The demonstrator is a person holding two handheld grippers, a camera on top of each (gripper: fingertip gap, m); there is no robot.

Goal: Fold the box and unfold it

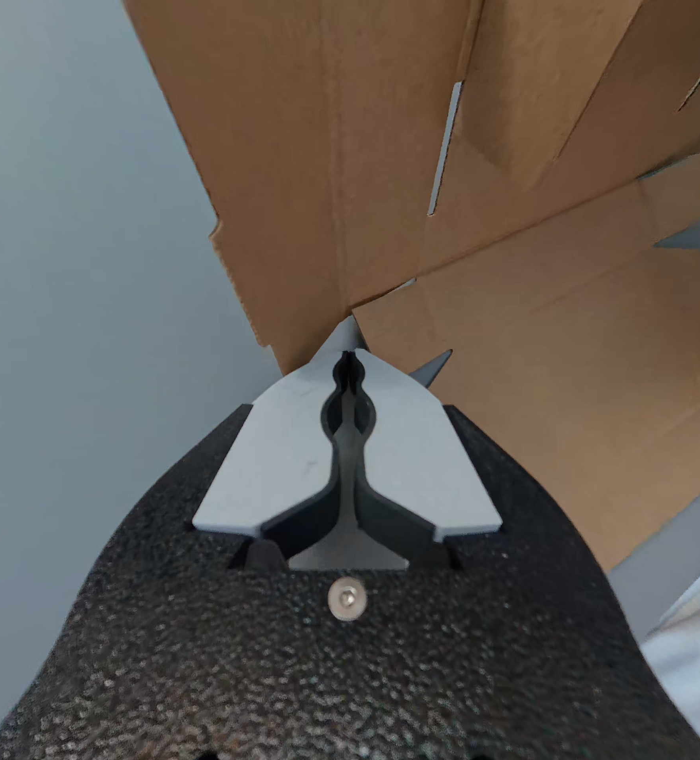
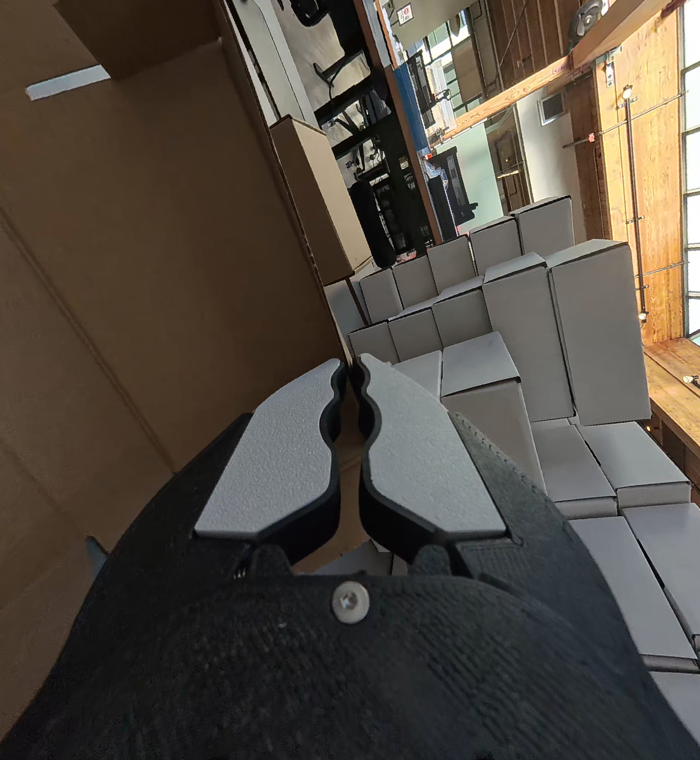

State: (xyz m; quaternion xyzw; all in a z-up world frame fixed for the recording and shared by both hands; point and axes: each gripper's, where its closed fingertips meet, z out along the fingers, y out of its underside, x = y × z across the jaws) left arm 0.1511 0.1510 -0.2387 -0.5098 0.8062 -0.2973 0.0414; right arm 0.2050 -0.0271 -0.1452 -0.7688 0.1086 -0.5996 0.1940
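Box [image 1: 381, 164]: light, stiff cardboard, bends at creases; grip flap edges.
Left gripper [image 1: 350, 357]: clenched, apparently on nothing.
Right gripper [image 2: 350, 370]: pinching box edge.

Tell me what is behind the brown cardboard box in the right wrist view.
Behind the cardboard box stand stacked grey boxes and dark office furniture. Whatever is directly behind its panel is covered.
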